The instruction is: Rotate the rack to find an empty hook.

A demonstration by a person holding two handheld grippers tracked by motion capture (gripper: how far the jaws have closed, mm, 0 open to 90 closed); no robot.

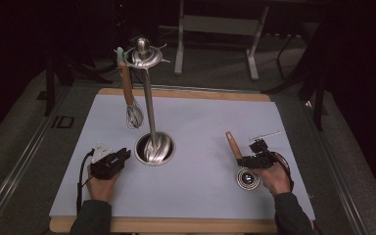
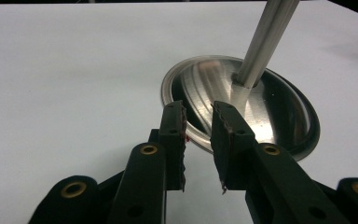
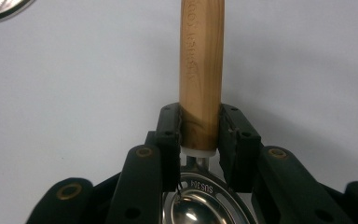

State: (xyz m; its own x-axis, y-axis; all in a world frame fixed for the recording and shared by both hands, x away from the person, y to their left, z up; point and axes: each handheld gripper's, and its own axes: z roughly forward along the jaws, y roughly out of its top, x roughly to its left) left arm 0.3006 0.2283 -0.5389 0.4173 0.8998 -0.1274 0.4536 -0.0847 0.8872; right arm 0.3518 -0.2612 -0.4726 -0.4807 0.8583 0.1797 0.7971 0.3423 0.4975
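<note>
A steel utensil stand (image 1: 149,98) rises from its round base (image 1: 155,149) on the white mat, with hooks at the top. A whisk (image 1: 129,95) with a wooden handle hangs from one hook. My left gripper (image 1: 122,155) rests just left of the base (image 2: 261,107), jaws open with nothing between them (image 2: 199,112). My right gripper (image 1: 242,159) is shut on the lower end of a ladle's wooden handle (image 3: 201,56), right above the steel bowl (image 3: 200,205). In the high view the handle (image 1: 232,143) points away from me and the bowl (image 1: 248,178) hangs just over the mat.
The white mat (image 1: 200,117) lies on a wooden board (image 1: 186,94). A thin metal rod (image 1: 264,135) lies on the mat beyond my right gripper. Dark floor and table legs (image 1: 178,44) stand past the far edge.
</note>
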